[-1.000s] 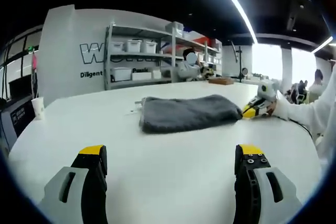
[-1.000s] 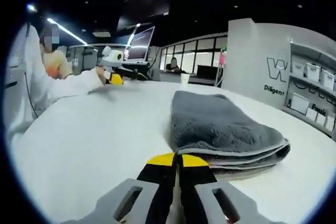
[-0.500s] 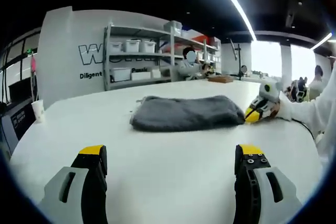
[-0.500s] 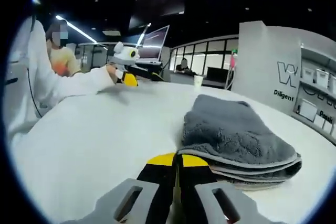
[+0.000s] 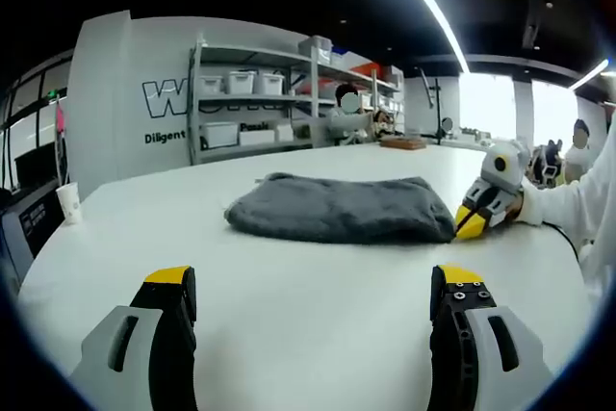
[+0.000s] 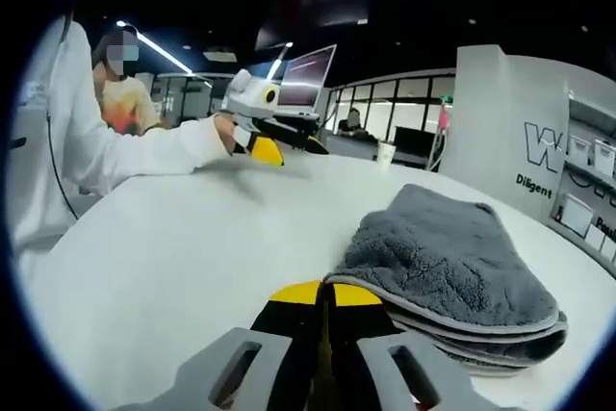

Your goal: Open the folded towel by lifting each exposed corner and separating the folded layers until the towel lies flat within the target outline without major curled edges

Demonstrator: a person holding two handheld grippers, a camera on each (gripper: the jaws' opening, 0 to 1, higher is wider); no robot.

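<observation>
Right gripper view: my right gripper (image 6: 322, 288), jaws pinched on the gray towel's (image 6: 452, 257) top-layer corner, has lifted it; left gripper (image 5: 318, 281) waits, wide open.

Both views skim low over the table (image 5: 318, 305) – sharing the towel (image 5: 339, 209) (opposite sides).

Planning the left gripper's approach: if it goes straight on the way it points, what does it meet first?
Probably the folded towel, lying ahead between the open jaws of the left gripper; bare table lies before it, though depth is unclear.
</observation>
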